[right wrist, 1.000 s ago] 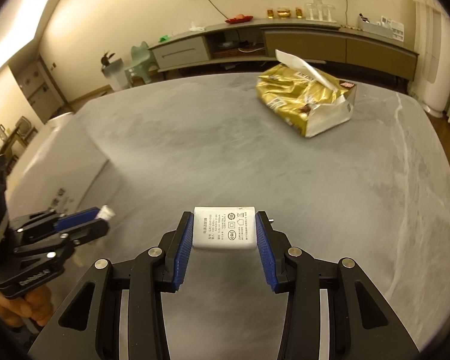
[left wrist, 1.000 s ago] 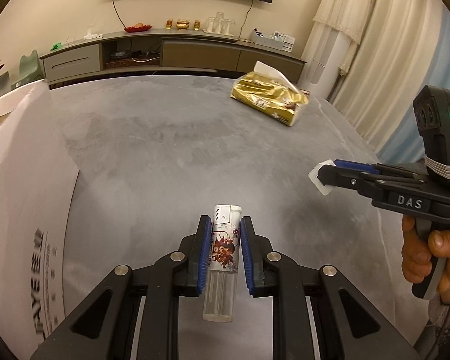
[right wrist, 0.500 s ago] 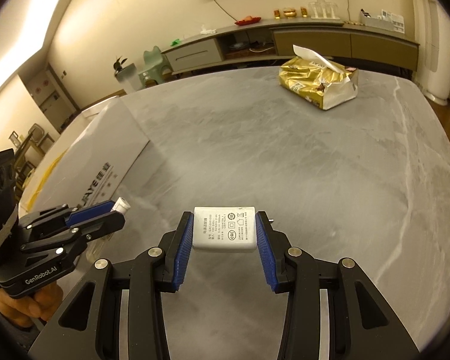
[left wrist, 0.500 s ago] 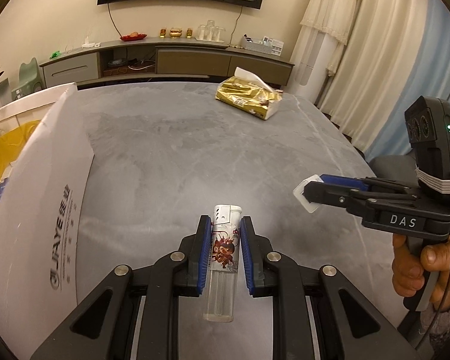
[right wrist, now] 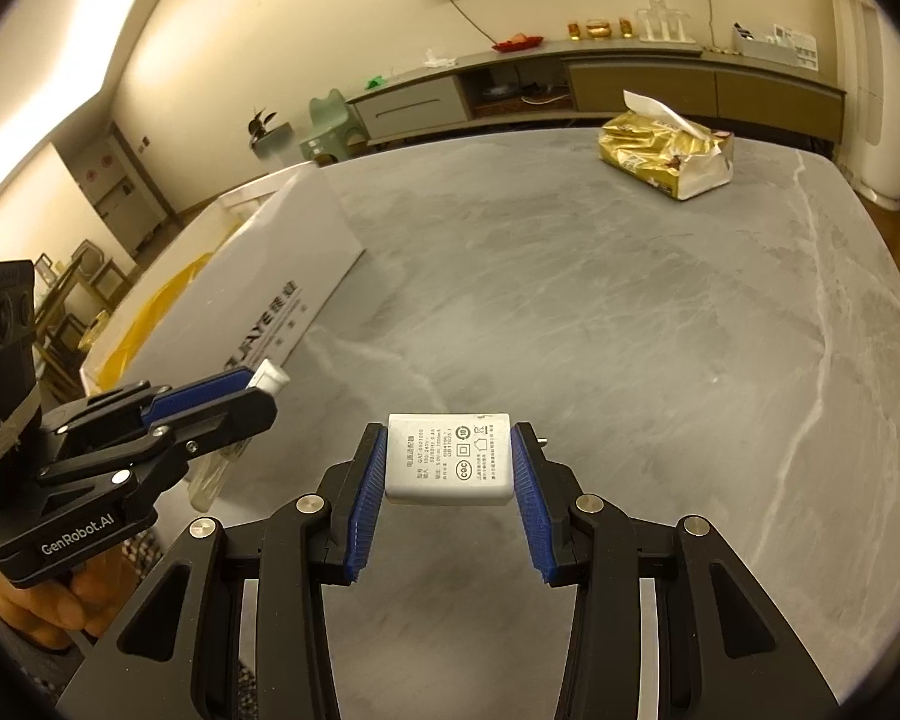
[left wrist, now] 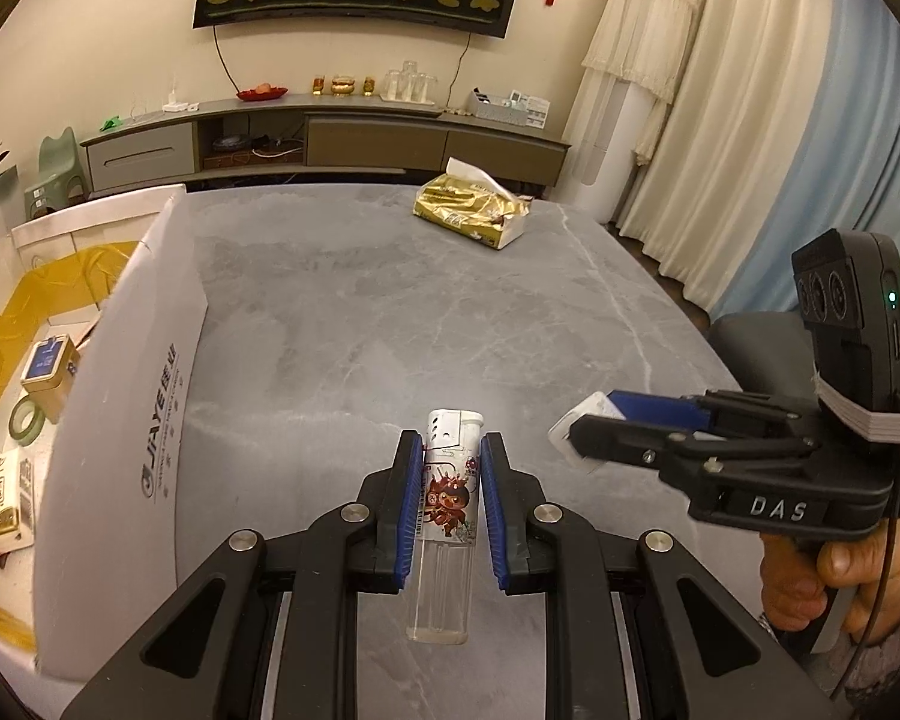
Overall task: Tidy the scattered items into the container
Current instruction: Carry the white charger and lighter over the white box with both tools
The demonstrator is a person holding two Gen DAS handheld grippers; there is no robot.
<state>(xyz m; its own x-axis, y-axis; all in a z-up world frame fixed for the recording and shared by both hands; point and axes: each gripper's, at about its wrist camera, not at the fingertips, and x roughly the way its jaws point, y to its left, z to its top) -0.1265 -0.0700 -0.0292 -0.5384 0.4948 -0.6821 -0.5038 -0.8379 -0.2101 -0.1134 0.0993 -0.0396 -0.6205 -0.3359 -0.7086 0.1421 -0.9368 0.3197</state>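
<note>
Left gripper point(left wrist: 450, 483) clamps clear plastic cartoon-print lighter point(left wrist: 447, 516), right gripper point(right wrist: 450, 471) clamps white CCC-marked charger block point(right wrist: 449, 459), w/ white "JIAYE" carton point(left wrist: 120, 420) left of both.

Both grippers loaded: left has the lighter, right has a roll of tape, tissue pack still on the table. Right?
Not quite. The right gripper is shut on a white charger, not tape, per the right wrist view. The left gripper does hold the lighter, and the tissue pack is on the table.
</note>
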